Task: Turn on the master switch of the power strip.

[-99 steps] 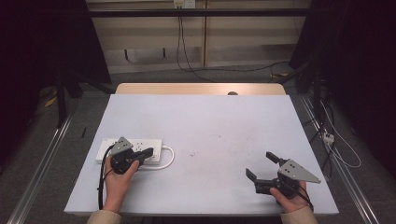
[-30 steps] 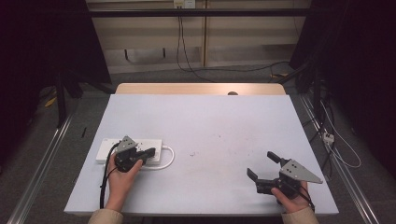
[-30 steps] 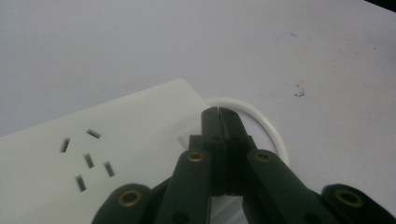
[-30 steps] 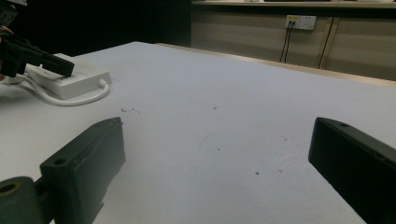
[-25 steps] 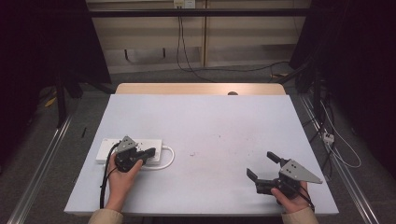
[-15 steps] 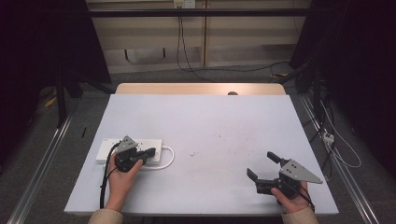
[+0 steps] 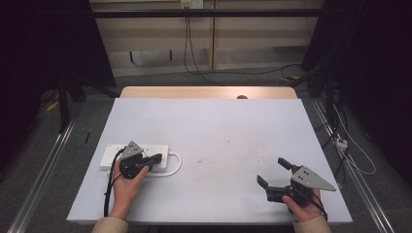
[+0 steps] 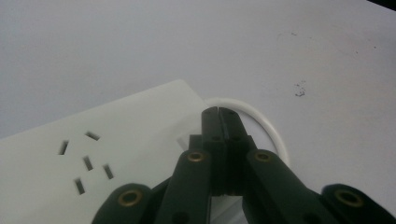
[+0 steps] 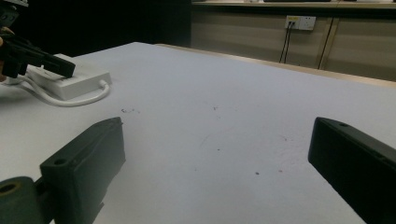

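Note:
A white power strip (image 7: 112, 154) lies flat at the table's front left, with its white cable (image 7: 177, 164) looping out from its right end. My left gripper (image 7: 156, 158) hovers over that right end, jaws shut with nothing between them. The left gripper view shows the shut tips (image 8: 218, 112) just above the strip (image 8: 93, 149) and the cable loop (image 8: 264, 122) behind them. My right gripper (image 7: 272, 171) rests at the front right, open and empty, far from the strip. Across the table in the right gripper view I see the strip (image 9: 77, 77) past my wide-apart jaws (image 9: 217, 154).
The pale grey table top (image 7: 218, 126) has small dark marks (image 7: 203, 159) near the middle. A wooden edge (image 7: 209, 92) runs along the far side. Behind it are a wall socket (image 7: 190, 4) and floor cables (image 7: 350, 155) at the right.
The left gripper has shifted slightly to the right along the power strip, toward its cable end. The right gripper has stayed in place.

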